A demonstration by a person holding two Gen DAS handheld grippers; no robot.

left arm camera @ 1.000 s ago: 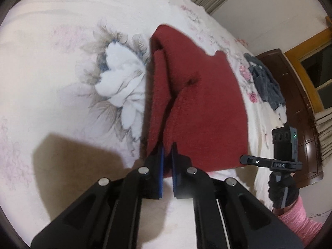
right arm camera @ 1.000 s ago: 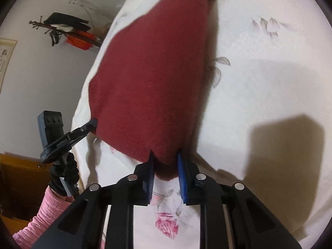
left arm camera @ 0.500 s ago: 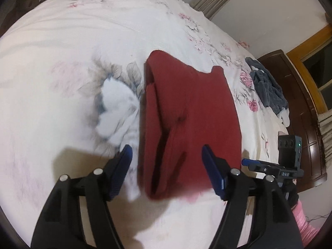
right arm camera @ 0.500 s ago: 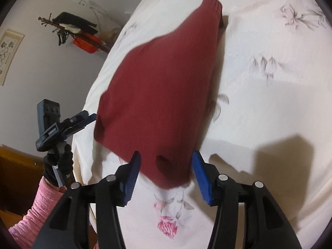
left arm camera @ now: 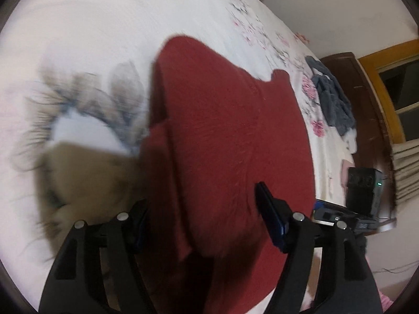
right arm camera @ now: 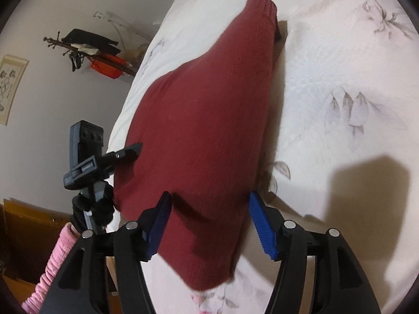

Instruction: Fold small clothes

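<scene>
Holding both tongs spread wide, we have nothing pinched in either one. Our left tongs (left arm camera: 201, 225) hang low over the near end of the red sweater (left arm camera: 230, 141), with one blue pad on each side of the folded knit; whether the pads touch the cloth we cannot tell, as this view is blurred. Our right tongs (right arm camera: 209, 225) straddle the other near corner of the red sweater (right arm camera: 204, 136), their ribbed blue pads (right arm camera: 262, 227) standing apart from each other with the fabric between them. The sweater lies flat on the bed (right arm camera: 340, 78), folded into a long shape that narrows toward the far cuff, resting on a cream bedspread with printed flowers (left arm camera: 86, 120) near the bed's front edge. A layered fold shows along its left side in the left view. Farther along the bed, toward its far right edge, lies a grey garment (left arm camera: 332, 99), well apart from the sweater. In the right view we see the left tool held by a black glove (right arm camera: 91, 209) with a pink sleeve (right arm camera: 55, 261) below it.
</scene>
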